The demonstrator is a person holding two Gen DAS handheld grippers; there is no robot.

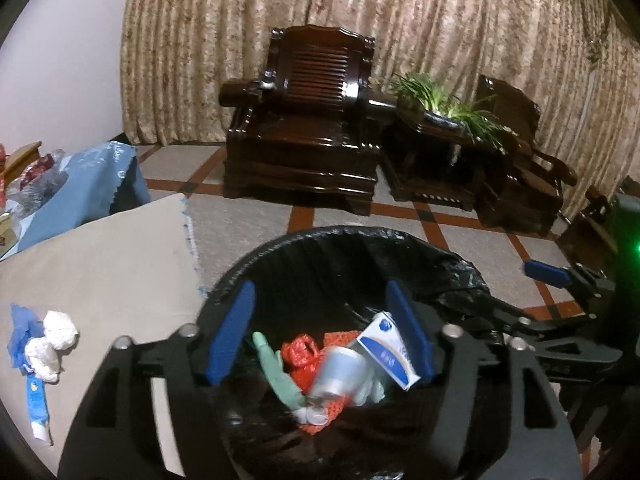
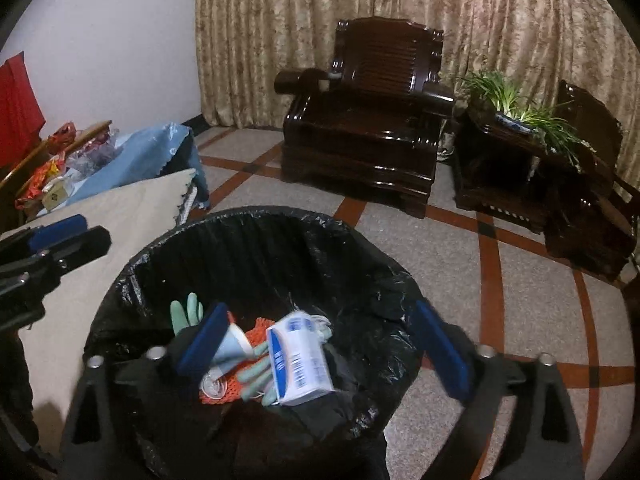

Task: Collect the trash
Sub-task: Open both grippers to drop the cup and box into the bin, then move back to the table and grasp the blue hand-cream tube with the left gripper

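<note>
A bin with a black liner [image 1: 340, 240] [image 2: 256, 216] stands beside the cloth-covered table. Inside lie a white and blue carton [image 1: 390, 354] [image 2: 298, 364], a clear plastic cup [image 1: 340, 372], a green glove [image 1: 276, 368] [image 2: 186, 312], a red bag [image 1: 300, 354] and orange netting [image 2: 256, 332]. My left gripper [image 1: 326, 330] is open and empty above the bin. My right gripper [image 2: 324, 354] is open and empty above the bin too. On the table lie crumpled white tissues [image 1: 54, 340], a blue wrapper [image 1: 20, 332] and a blue and white tube [image 1: 38, 408].
The beige tablecloth [image 1: 100, 264] [image 2: 120, 208] covers the table on the left. A blue bag [image 1: 88, 188] and clutter sit further back. A dark wooden armchair [image 1: 308, 120] [image 2: 368, 112], a side table with a plant [image 1: 440, 120] [image 2: 520, 120] and curtains stand across the tiled floor.
</note>
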